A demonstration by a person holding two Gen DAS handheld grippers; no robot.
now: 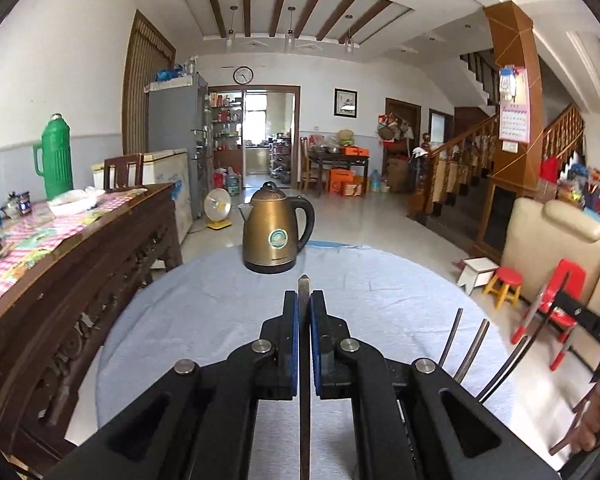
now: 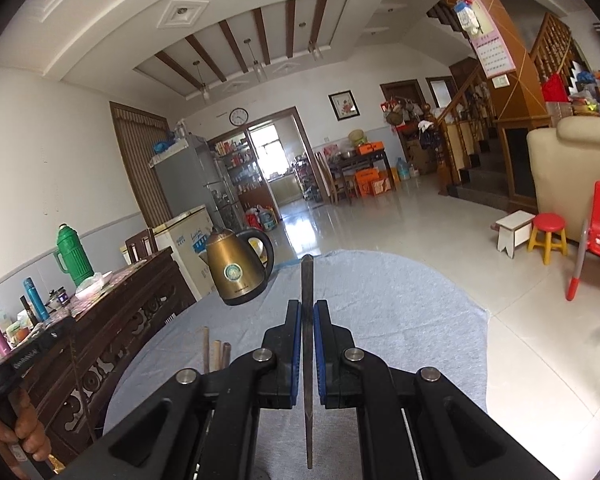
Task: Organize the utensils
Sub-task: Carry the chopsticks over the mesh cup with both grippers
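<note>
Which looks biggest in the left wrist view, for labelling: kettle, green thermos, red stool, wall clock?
1. Kettle
2. Green thermos, somewhat smaller in the picture
3. Red stool
4. Wall clock
The kettle sits nearest the camera, so true sizes remain unsure.

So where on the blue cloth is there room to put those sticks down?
The blue cloth lies bare between the kettle and the left tool, and along its right edge. The sideboard is crowded with bottles and dishes.
</note>
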